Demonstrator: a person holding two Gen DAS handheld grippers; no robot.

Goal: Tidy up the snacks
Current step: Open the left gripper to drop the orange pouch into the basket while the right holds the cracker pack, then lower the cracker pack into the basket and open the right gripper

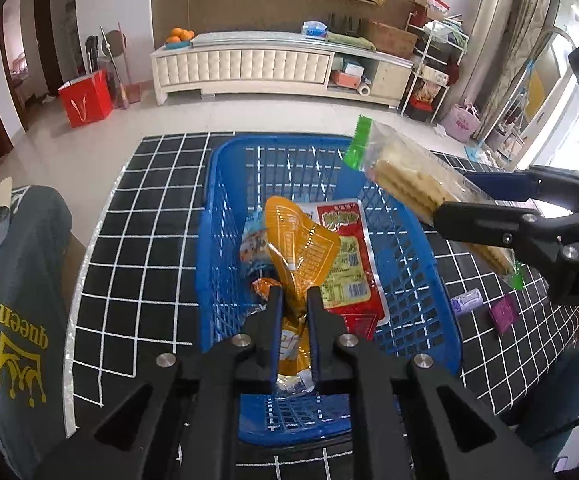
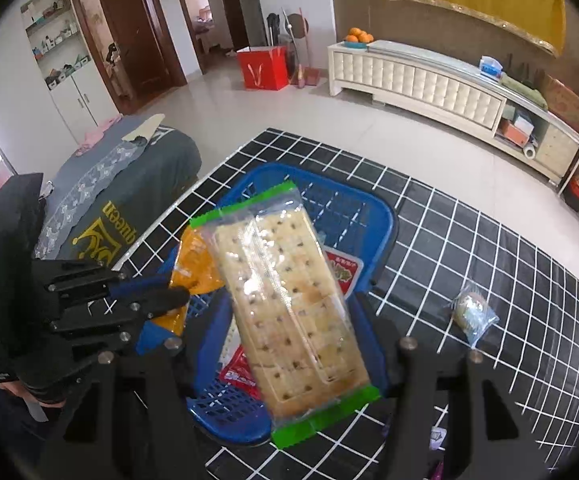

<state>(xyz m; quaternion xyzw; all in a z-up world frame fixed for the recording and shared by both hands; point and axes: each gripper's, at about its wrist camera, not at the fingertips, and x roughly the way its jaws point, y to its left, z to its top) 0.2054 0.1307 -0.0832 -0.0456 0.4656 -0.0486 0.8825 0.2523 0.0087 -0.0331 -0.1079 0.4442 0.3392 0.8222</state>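
Readable only: "queen" in yellow letters beside a crown emblem on the dark grey cloth point(image 1: 25, 280), seen turned sideways in both views; print on the red snack packet point(image 1: 347, 256) and orange pouch point(image 1: 301, 252) too small to read

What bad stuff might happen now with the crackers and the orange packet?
The right gripper pinches the cracker pack above the blue basket; a hard squeeze might crack them. The left gripper holds the orange pouch by one end, so it may slip out crooked.
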